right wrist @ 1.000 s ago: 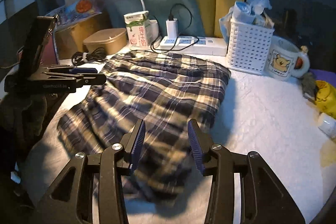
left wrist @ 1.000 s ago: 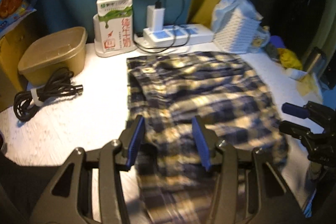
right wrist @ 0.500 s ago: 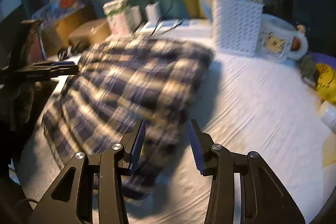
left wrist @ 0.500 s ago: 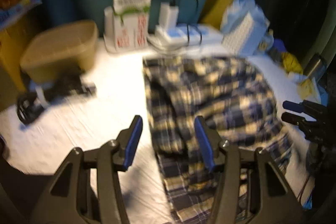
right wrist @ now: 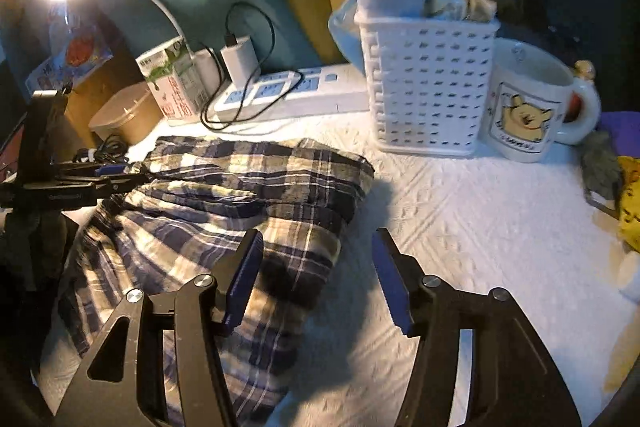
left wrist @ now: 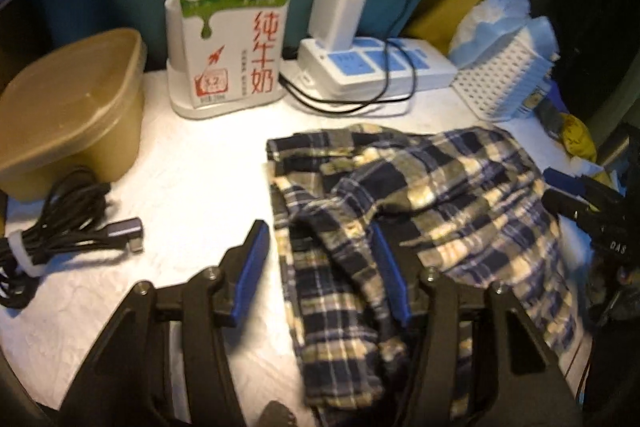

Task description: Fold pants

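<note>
While spread rumpled on the white tabletop [right wrist: 472,211], plaid pants [left wrist: 420,195] lie folded over themselves, a raised fold running between the left tongs' blue pads. Left tongs [left wrist: 320,271] wide open, gripping nothing, left pad over bare table, right pad over cloth; touching or just above, cannot tell. Right tongs [right wrist: 316,275] likewise wide open and empty, left pad [right wrist: 244,279] above the pants' near right edge, right pad over bare table beside the cloth. Seen from the right wrist, pants [right wrist: 240,203] reach from near the power strip [right wrist: 280,95] toward the camera. Milk carton [left wrist: 236,27], tan tub [left wrist: 68,107] and coiled cable [left wrist: 68,223] off to the pants' left; white basket [right wrist: 428,87] and mug [right wrist: 528,103] to the right.
</note>
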Demonstrator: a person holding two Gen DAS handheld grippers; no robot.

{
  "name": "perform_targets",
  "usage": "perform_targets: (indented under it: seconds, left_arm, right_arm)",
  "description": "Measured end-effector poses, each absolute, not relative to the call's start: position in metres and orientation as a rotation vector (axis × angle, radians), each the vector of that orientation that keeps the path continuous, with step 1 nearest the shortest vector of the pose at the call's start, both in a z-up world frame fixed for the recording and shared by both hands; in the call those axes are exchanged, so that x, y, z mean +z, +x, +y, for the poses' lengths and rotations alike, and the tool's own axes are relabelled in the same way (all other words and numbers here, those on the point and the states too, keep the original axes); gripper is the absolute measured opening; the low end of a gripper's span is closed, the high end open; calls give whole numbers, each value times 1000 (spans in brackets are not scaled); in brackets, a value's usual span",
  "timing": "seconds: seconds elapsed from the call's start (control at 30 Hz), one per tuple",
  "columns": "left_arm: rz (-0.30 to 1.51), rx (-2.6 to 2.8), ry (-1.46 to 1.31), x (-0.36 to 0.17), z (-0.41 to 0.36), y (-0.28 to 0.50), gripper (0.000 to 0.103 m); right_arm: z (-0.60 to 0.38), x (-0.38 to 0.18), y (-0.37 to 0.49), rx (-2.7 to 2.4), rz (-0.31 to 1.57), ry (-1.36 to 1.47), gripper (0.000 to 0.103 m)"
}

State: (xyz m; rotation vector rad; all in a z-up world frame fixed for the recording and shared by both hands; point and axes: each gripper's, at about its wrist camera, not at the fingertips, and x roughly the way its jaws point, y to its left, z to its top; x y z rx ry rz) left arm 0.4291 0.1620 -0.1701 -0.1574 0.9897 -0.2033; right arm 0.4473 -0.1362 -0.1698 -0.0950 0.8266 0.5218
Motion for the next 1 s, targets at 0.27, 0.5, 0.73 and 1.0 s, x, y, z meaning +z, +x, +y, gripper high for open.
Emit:
perform_targets:
  seconds: [0.27,0.5,0.73,1.0]
  left_arm:
    - [979,-196,-125,-175,151,446,73]
    - [934,-265,-128,-179,149,455,62]
    - [937,-323,-165,-177,145,450,35]
    - [906,-362,-176,-169,143,444,32]
  right_arm:
    - [-132,-189,473,557,863,-63,59]
    - [-138,-189,485,609,859,-4,60]
    - [-141,-182,475,588,832,-23,60]
    - [-138,-190,493,688,876,101,55]
